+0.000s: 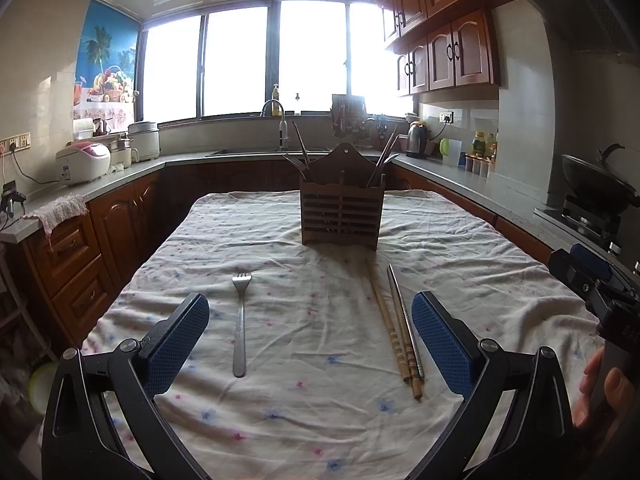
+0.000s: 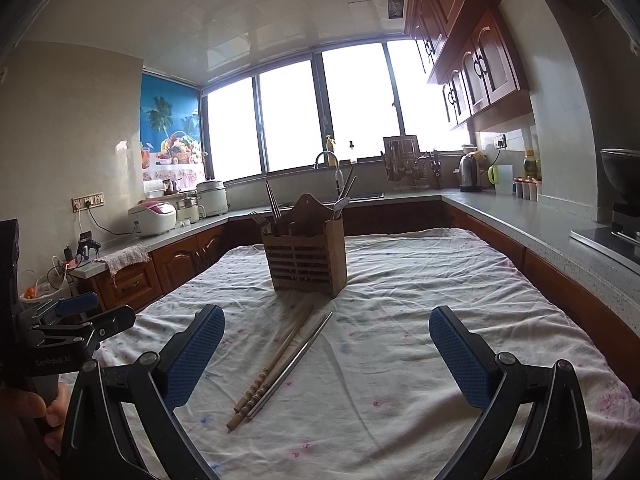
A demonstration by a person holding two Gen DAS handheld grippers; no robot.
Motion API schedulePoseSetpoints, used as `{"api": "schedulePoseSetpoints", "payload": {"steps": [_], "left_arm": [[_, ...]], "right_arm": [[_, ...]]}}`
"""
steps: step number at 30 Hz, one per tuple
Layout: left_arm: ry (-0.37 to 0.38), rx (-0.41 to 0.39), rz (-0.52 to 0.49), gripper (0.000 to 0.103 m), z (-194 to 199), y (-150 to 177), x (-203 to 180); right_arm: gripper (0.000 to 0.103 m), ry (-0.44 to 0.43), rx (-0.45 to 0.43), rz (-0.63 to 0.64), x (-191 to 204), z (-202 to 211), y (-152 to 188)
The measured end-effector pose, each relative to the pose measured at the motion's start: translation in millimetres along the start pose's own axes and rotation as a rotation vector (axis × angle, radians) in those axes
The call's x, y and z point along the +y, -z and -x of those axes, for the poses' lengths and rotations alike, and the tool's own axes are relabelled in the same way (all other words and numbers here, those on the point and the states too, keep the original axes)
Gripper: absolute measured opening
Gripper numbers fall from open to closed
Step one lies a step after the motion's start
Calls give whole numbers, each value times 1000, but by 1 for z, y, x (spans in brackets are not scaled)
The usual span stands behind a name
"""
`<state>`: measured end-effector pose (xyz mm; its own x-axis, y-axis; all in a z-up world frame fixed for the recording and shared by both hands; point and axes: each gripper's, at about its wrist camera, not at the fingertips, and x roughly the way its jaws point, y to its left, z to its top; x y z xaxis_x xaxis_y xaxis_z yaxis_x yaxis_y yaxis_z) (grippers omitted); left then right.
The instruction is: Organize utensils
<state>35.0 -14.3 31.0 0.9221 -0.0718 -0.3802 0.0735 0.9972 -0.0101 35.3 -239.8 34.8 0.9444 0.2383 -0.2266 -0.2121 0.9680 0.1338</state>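
Now both wide, empty: left gripper (image 1: 310, 334), right gripper (image 2: 326, 354). Fork (image 1: 240, 320) and chopsticks (image 2: 276, 364) flat on cloth (image 1: 320, 420), holder (image 2: 306, 258) beyond. Risks: pinching wrinkled cloth, splitting touching chopsticks, tipping light holder.

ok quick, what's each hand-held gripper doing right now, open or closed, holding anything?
Left hand-held gripper: open, empty, above the tablecloth.
Right hand-held gripper: open, empty, chopsticks lying loose below it.

Home kitchen: wood cabinets (image 1: 448, 56), sink w/ faucet (image 1: 274, 110), rice cooker (image 1: 82, 162), kettle (image 1: 418, 140), prob. range hood (image 1: 576, 4).
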Motion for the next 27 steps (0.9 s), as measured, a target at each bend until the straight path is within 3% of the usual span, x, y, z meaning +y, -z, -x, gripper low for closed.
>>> {"api": "schedulePoseSetpoints", "payload": {"steps": [27], "left_arm": [[4,-2,6,103,4,-3,2]], "right_arm": [[103,-4,2,0,2,0,-1]]}}
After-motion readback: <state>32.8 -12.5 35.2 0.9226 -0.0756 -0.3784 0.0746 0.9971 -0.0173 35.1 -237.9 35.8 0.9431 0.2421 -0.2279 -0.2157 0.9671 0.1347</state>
